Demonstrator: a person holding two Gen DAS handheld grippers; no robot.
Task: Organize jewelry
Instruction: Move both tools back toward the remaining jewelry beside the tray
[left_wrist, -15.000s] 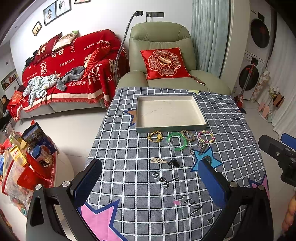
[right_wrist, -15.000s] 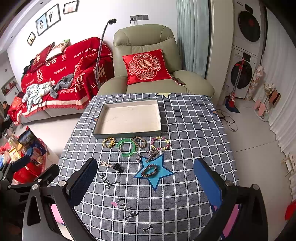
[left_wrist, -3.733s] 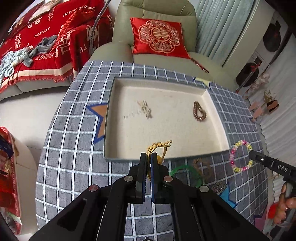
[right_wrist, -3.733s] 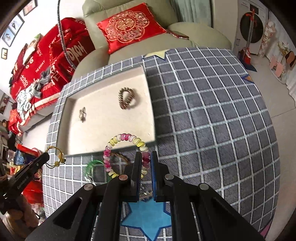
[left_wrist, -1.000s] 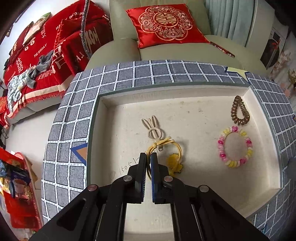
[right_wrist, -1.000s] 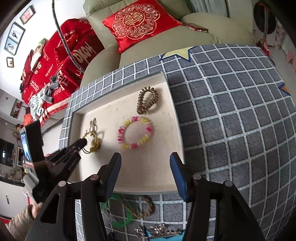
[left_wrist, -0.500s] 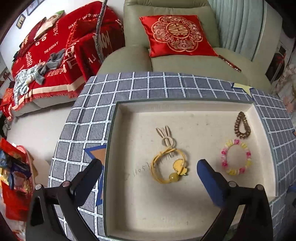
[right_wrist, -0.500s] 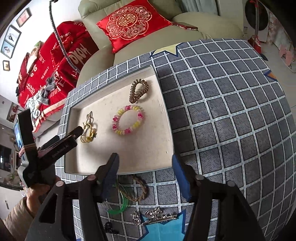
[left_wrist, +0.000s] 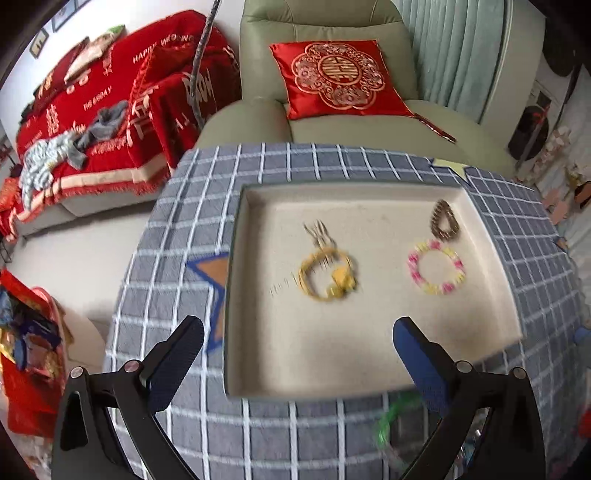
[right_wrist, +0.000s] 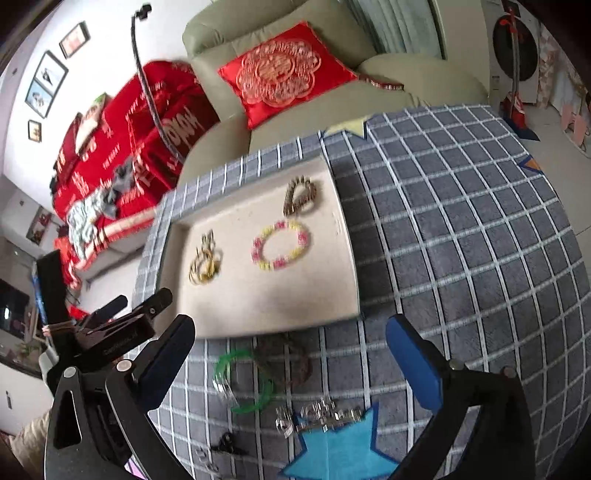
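Currently: left gripper (left_wrist: 297, 350) spread wide, nothing between the jaws, hovering over the near rim of the tray (left_wrist: 369, 386). Right gripper (right_wrist: 290, 343) jaws opening, also wide and empty, above the cloth just in front of the tray's near edge.

Landmark = tray, beige-lined, shallow, sitting on the grey checked tablecloth (right_wrist: 461, 258) in front of the green armchair (left_wrist: 332, 22).

Inside the tray:
- yellow cord bracelet (left_wrist: 327, 275) with a yellow charm, roughly centre-left, lying flat
- cream bunny-ear hair clip (left_wrist: 319, 234) just behind the yellow bracelet, touching or nearly touching it; can't tell which through the blur
- pink-and-yellow bead bracelet (left_wrist: 436, 271) right of centre, flat, apart from the yellow one
- brown spiral hair tie (left_wrist: 445, 221) in the far right corner, just behind the bead bracelet

Outside the tray, on the cloth off its near edge:
- green bangle (right_wrist: 243, 382) just in front of the near rim
- brown braided bracelet (right_wrist: 291, 360) beside the bangle, to its right, overlapping or touching it
- silver metal pieces (right_wrist: 319, 415) farther out, at the top of the blue star patch (right_wrist: 332, 450)
- small black clip (right_wrist: 227, 445) farther out to the left

Both views motion-blurred; fine detail on the silver pieces unreadable.
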